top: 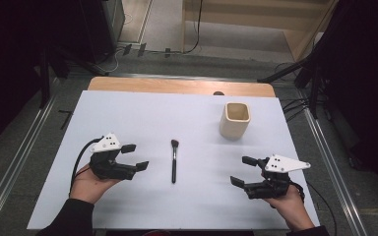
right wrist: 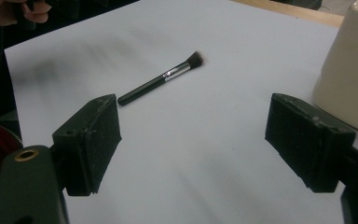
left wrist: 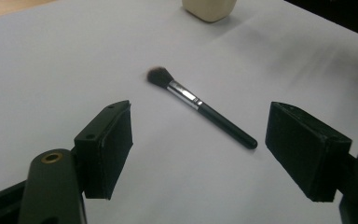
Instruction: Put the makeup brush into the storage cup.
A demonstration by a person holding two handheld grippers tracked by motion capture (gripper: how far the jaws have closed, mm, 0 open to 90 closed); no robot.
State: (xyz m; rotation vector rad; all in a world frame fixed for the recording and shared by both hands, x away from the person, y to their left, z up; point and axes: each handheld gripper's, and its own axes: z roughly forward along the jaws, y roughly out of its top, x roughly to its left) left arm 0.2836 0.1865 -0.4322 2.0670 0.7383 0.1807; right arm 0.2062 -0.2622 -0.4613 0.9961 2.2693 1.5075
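- Slim black-handled makeup brush with silver ferrule and dark bristle head (top: 173, 160): lying flat on the white table covering (top: 142, 118), near the table's centre, bristles pointing to 12 o'clock in the high view; nothing is touching it
- Left gripper (top: 135, 156): sitting at 9 o'clock of the brush, well apart from it, jaws standing wide and gripping nothing; in the left gripper view the brush (left wrist: 200, 106) is lying between and beyond the two pads
- Right gripper (top: 243, 170): sitting at 3 o'clock of the brush, jaws spread wide, empty; brush (right wrist: 161, 80) lying ahead of it
- Cream square-mouthed ceramic cup (top: 235, 119): standing upright at 1 o'clock of the brush, well apart
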